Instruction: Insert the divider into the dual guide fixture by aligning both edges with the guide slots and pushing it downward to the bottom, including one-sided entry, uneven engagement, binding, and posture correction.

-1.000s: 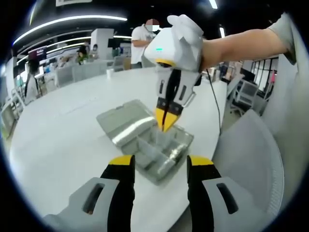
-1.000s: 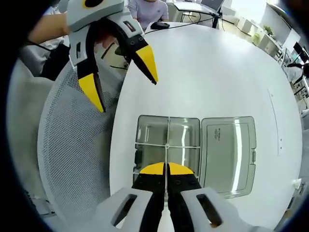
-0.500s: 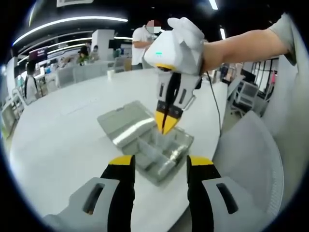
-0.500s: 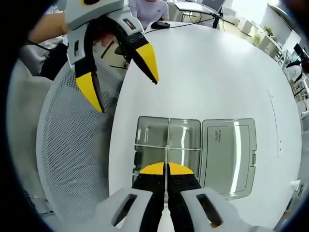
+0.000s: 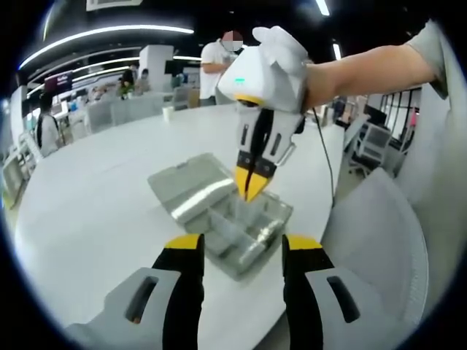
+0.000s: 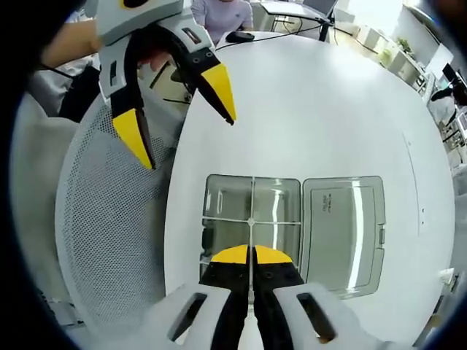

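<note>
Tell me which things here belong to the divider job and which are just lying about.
Job:
- compartment box, lid open flat
- thin divider, pinched upright over the box
- right gripper, shut on it
- left gripper, open, off to the side

Lying about:
- mesh chair
- cable
- black mouse
</note>
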Demonstrator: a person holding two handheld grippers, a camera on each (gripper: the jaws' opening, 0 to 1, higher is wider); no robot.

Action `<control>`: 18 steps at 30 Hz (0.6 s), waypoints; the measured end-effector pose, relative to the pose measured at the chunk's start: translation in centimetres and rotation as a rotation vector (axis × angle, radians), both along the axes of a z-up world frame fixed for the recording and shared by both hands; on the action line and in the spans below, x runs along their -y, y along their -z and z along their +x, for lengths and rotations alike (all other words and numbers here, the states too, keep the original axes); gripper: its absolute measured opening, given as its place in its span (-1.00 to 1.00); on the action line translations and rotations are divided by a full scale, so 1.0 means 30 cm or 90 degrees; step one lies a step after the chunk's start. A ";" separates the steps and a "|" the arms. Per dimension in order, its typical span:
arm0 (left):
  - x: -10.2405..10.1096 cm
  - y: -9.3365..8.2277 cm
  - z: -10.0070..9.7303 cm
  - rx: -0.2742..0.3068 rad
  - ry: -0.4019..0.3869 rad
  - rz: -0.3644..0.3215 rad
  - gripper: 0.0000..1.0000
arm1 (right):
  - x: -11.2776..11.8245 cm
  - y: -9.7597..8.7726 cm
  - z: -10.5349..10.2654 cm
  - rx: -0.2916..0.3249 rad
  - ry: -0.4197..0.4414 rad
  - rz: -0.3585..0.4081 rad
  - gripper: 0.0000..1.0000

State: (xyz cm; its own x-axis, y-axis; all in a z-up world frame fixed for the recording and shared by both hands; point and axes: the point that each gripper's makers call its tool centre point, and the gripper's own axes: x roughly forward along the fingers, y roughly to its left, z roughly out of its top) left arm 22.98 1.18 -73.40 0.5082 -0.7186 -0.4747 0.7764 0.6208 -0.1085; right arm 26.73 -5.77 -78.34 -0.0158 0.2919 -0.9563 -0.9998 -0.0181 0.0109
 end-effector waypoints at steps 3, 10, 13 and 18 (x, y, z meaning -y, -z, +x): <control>0.002 0.000 -0.001 0.001 0.002 0.000 -0.19 | 0.006 0.004 -0.002 -0.002 -0.001 -0.006 -1.00; 0.003 -0.002 0.001 0.002 -0.001 -0.002 -0.19 | 0.011 0.006 0.000 -0.004 0.007 -0.007 -1.00; 0.003 -0.002 -0.001 0.002 -0.001 -0.002 -0.19 | 0.009 0.008 -0.003 -0.001 0.007 -0.006 -1.00; 0.004 -0.005 -0.001 0.003 -0.002 -0.003 -0.19 | 0.009 0.007 -0.014 0.002 0.006 -0.010 -1.00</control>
